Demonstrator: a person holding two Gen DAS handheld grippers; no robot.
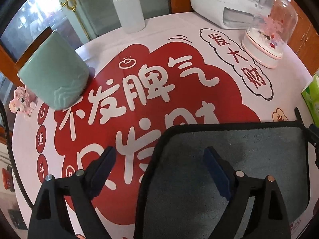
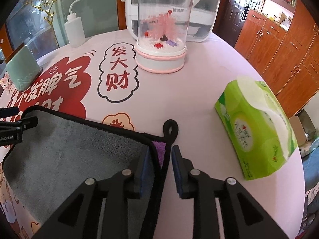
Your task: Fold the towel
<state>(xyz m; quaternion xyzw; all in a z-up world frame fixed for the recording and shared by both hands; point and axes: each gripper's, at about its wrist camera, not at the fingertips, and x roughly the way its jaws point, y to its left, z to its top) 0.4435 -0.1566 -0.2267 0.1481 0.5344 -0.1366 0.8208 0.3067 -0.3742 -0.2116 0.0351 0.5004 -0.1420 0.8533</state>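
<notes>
Grey towel (image 1: 229, 159) lies flat on the tabletop (image 2: 199, 79), already doubled, purple underside peeking at its right corner. Left tongs (image 1: 159, 169) wide apart, straddling the towel's left hem, gripping nothing. Right tongs (image 2: 160, 159) nearly together around the black-bound corner by the hanging loop (image 2: 170, 128); whether both layers are pinched, cannot tell. Risk: only the top layer lifts, skewing the fold; a sweep could nudge the tissue pack (image 2: 257, 131).

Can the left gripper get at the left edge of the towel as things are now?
Probably yes. The left gripper is open, its fingers straddling the towel's black-bound left edge, with nothing between them.
</notes>
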